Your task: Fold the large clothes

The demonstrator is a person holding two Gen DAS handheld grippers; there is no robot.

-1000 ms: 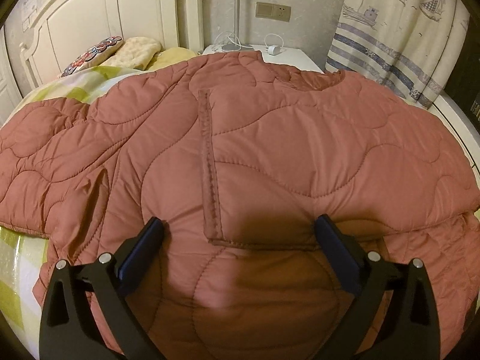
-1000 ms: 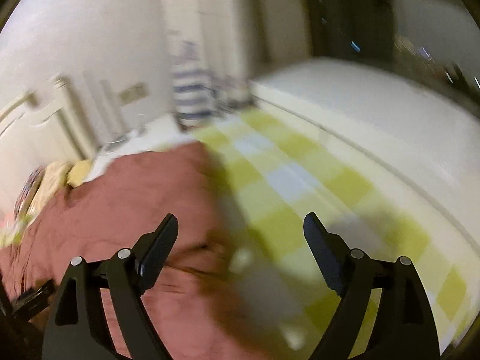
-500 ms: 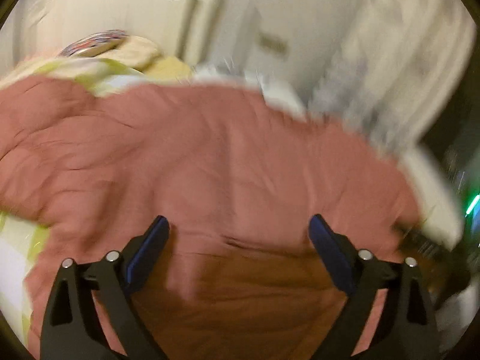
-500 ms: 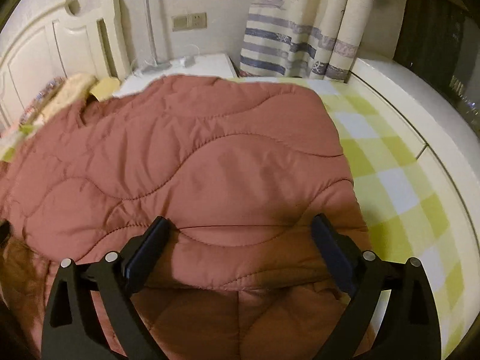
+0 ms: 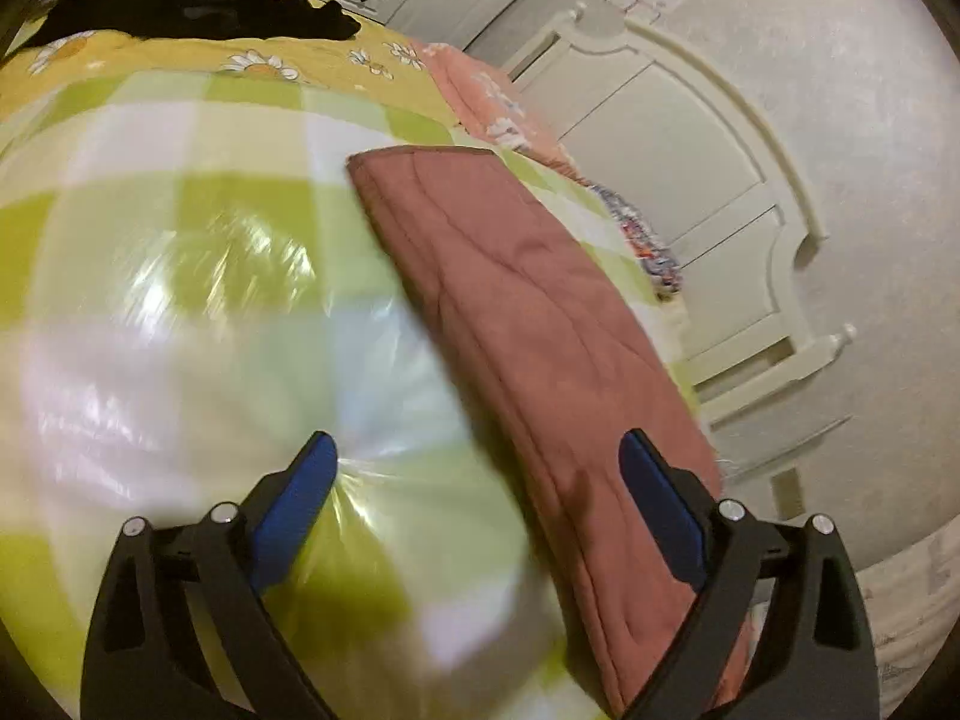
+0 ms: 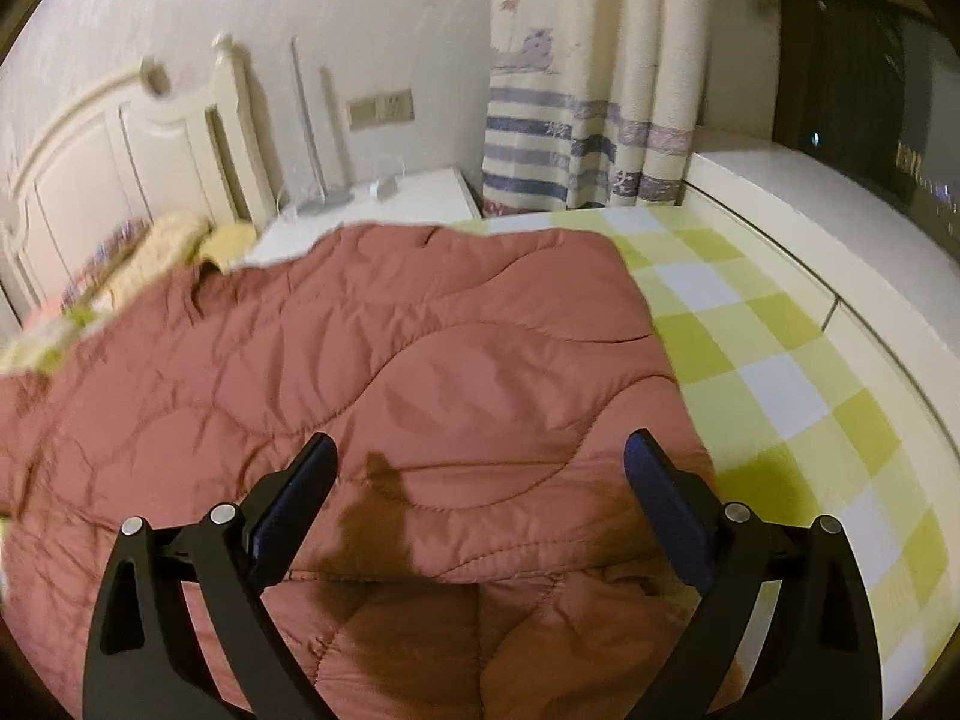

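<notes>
A dusty-pink quilted jacket lies spread on the green-and-white checked bed sheet. Its right side is folded in over the body, leaving a straight edge. My right gripper hovers open over the jacket's near part, nothing between its blue pads. In the left wrist view, a long flat sleeve of the jacket runs from the upper middle down to the lower right across the sheet. My left gripper is open above the sleeve's near end, its right finger over the fabric, gripping nothing.
A cream headboard and pillows stand at the bed's head, with a white nightstand and striped curtain beside. A white ledge borders the bed's right. A black garment lies on a yellow flowered blanket.
The left gripper swung fast away from the jacket's body and rolled, now over the outstretched sleeve and sheet. The right gripper moved from the bare sheet to above the folded side and settled.
</notes>
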